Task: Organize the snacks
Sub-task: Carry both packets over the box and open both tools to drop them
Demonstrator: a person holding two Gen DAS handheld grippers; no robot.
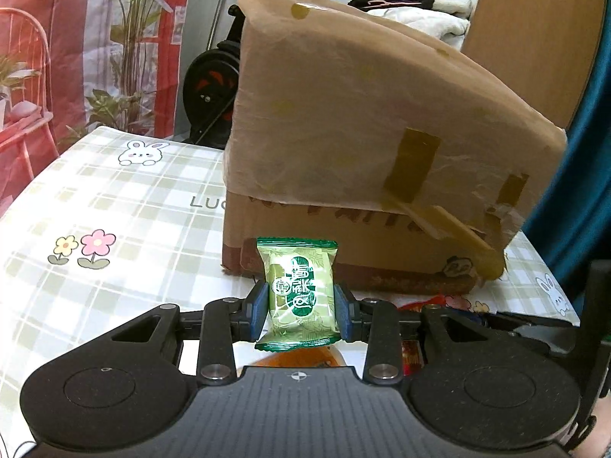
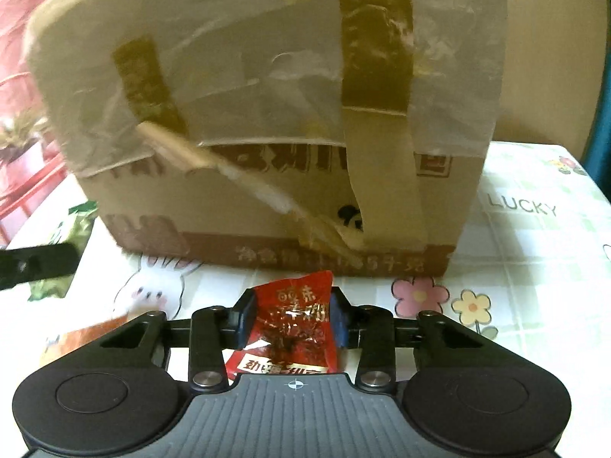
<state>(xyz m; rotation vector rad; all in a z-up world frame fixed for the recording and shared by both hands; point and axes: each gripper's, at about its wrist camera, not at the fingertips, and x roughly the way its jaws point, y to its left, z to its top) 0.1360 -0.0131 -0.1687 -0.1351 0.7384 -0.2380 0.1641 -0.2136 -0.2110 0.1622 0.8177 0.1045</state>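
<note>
My left tongs [image 1: 298, 310] pinch a small green foil snack packet with white characters [image 1: 297, 293], held upright at the lower middle of the left wrist view, one blue pad pressed against each side. My right tongs [image 2: 292, 323] are closed on a crinkled red foil snack packet with gold print [image 2: 294, 328], low in the centre of the right wrist view; this one sits crooked, its upper corner poking up and its lower edge tucked toward the gripper body.

A big brown cardboard box patched with tape and clear film [image 1: 366, 145] fills the middle and upper part of both views. It stands on the green-checked tablecloth with bunny and flower drawings [image 1: 126, 206]. I cannot see an opening in the box from either camera, so I cannot tell where the snacks are meant to go.

The risks, as I judge them: both wrappers are slick foil, and the red one, gripped at an angle, looks likelier to twist or slide out if I swing it quickly. Squeezing harder could crush whatever is inside. Loose strips of tape hang off the front of the box, and a packet or a finger could catch on them. My two tongs work close together, with the left one showing at the left edge of the right view, so they might bump.
</note>
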